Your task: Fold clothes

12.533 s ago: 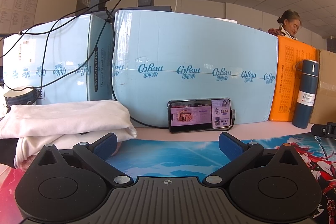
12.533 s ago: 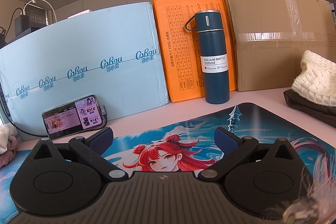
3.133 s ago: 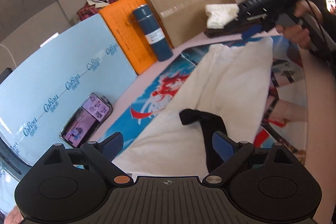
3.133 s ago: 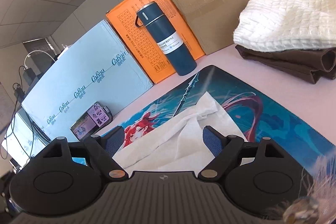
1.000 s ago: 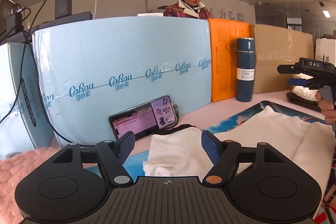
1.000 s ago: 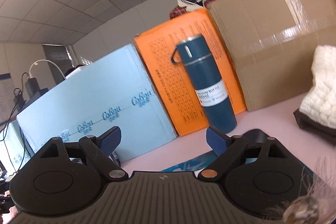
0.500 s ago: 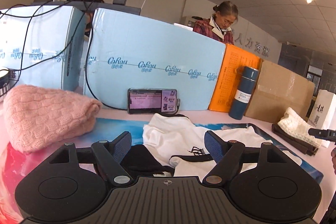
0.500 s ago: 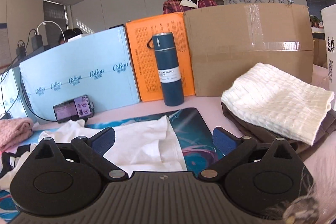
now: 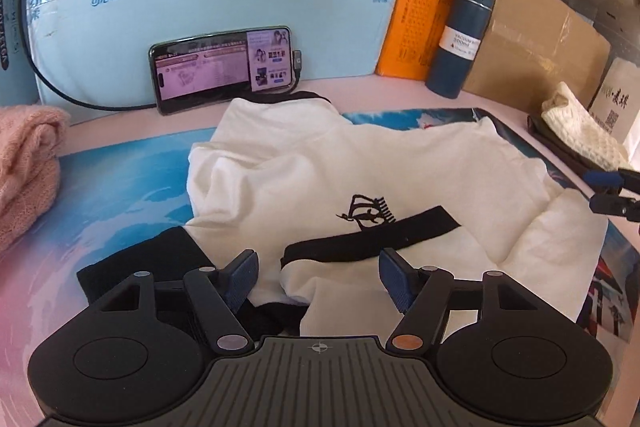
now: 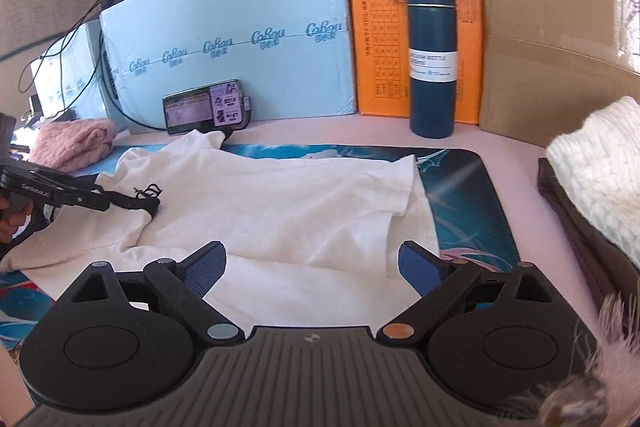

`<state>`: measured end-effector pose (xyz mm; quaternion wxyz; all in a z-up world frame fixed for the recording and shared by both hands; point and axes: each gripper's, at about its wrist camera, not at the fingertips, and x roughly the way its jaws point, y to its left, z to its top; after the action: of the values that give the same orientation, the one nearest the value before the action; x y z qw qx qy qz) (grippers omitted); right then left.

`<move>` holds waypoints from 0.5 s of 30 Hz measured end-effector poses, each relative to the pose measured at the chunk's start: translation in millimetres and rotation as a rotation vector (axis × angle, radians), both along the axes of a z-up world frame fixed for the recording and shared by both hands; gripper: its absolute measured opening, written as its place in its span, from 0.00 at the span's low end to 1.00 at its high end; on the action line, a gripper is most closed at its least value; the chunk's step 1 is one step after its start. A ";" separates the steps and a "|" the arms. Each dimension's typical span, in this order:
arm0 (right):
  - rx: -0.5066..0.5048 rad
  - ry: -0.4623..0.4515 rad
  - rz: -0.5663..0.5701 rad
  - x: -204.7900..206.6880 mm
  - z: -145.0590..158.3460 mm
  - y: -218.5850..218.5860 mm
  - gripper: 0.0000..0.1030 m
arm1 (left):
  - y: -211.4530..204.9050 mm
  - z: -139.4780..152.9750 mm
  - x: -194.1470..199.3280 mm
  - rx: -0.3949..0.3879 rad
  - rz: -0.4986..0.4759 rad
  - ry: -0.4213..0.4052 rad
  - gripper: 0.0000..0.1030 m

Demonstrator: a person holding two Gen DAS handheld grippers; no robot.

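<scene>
We see the white shirt (image 9: 304,179) spread rumpled across the middle of the frame on the printed mat (image 9: 120,179), not yet a neat fold. Our left gripper (image 9: 318,273) and right gripper (image 10: 312,269) hover over its near edge, jaws apart, holding nothing.

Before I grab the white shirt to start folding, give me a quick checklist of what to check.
1. Left hand-held gripper open, over the black-trimmed end of the white shirt: ok.
2. Right hand-held gripper open, above the shirt's other end: ok.
3. Shirt flat on the printed mat: not ok, it is bunched and wrinkled.
4. Shirt clear of the phone: not ok, the cloth reaches its base.
5. Blue bottle upright, apart from the shirt: ok.
6. Folded piles, pink sweater and white knit, off the mat's middle: ok.
</scene>
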<state>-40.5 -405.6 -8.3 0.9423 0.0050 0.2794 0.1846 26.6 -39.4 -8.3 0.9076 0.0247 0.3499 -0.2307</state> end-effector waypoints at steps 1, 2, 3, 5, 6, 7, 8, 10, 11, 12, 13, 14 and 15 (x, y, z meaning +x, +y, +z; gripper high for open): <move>-0.014 0.006 0.033 3.6 0.1 7.4 0.92 | -3.9 -1.1 -5.0 0.034 -0.035 -0.042 0.34; -0.028 0.011 0.065 7.1 0.2 14.8 0.92 | -6.5 -1.1 -10.2 0.058 -0.063 -0.078 0.17; -0.043 0.017 0.098 10.7 0.3 22.1 0.92 | -6.9 0.8 -15.6 0.061 -0.078 -0.106 0.07; -0.071 0.028 0.163 17.8 0.6 36.9 0.92 | -5.7 7.1 -27.5 0.053 -0.103 -0.165 0.07; -0.085 0.033 0.196 21.3 0.7 44.3 0.92 | -3.0 12.4 -34.2 0.023 -0.111 -0.185 0.06; -0.099 0.039 0.229 24.9 0.8 51.7 0.92 | 0.2 18.4 -41.6 -0.015 -0.119 -0.201 0.06; -0.113 0.044 0.261 28.4 0.9 59.0 0.92 | 2.7 24.5 -50.7 -0.052 -0.131 -0.220 0.06; -0.142 0.055 0.327 35.5 1.1 73.8 0.92 | 4.7 37.2 -75.8 -0.112 -0.172 -0.275 0.06; -0.153 0.050 0.336 33.8 1.9 77.0 0.92 | 3.7 43.0 -91.2 -0.130 -0.186 -0.307 0.06; -0.158 0.048 0.345 31.6 2.4 78.6 0.92 | 2.7 48.7 -106.6 -0.148 -0.200 -0.339 0.06; -0.162 0.046 0.353 29.4 2.9 80.2 0.92 | 2.7 52.2 -122.0 -0.165 -0.212 -0.373 0.06; -0.165 0.042 0.371 24.4 4.4 81.1 0.92 | 4.5 51.1 -137.5 -0.179 -0.222 -0.412 0.06; -0.167 0.038 0.388 19.3 5.9 82.0 0.92 | 6.4 50.1 -153.0 -0.194 -0.232 -0.452 0.06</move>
<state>-21.3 -323.6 -2.3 0.8807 -0.1235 0.3071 0.3388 -126.5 -33.1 41.8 0.9282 0.0284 0.1097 -0.3543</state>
